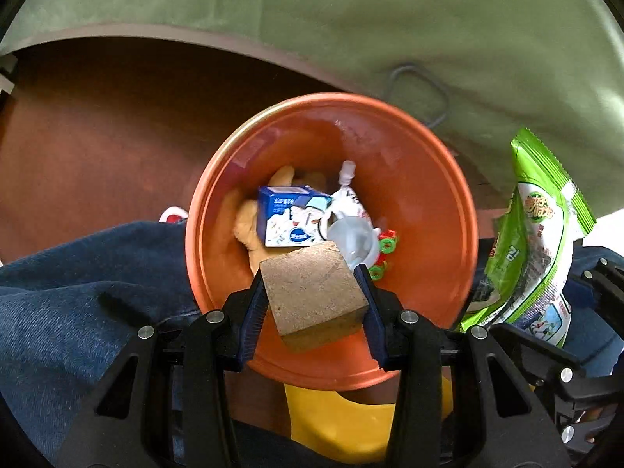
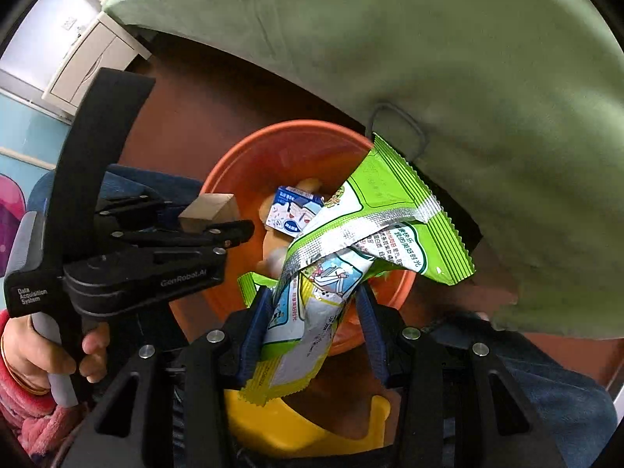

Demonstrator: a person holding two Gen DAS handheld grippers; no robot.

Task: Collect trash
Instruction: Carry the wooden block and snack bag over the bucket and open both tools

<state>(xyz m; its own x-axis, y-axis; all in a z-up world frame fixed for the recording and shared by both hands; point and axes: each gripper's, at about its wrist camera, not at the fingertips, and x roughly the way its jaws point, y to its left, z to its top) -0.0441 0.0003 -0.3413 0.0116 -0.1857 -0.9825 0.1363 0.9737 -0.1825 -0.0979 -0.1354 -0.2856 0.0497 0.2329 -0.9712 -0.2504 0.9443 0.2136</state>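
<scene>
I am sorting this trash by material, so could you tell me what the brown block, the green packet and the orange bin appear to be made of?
Brown block: probably cork or pressed fibre; matte, speckled, grainy faces.
Green packet: glossy printed plastic film, with crinkles, a silvery seam and serrated ends.
Orange bin: likely moulded plastic; smooth wall with a soft sheen.

Count: 1 orange bin (image 1: 421, 179), 1 cork block (image 1: 316, 296), 1 green snack wrapper (image 2: 351, 241), 1 blue milk carton (image 1: 288, 216), 1 clear cup (image 1: 351, 240), 2 grippers.
</scene>
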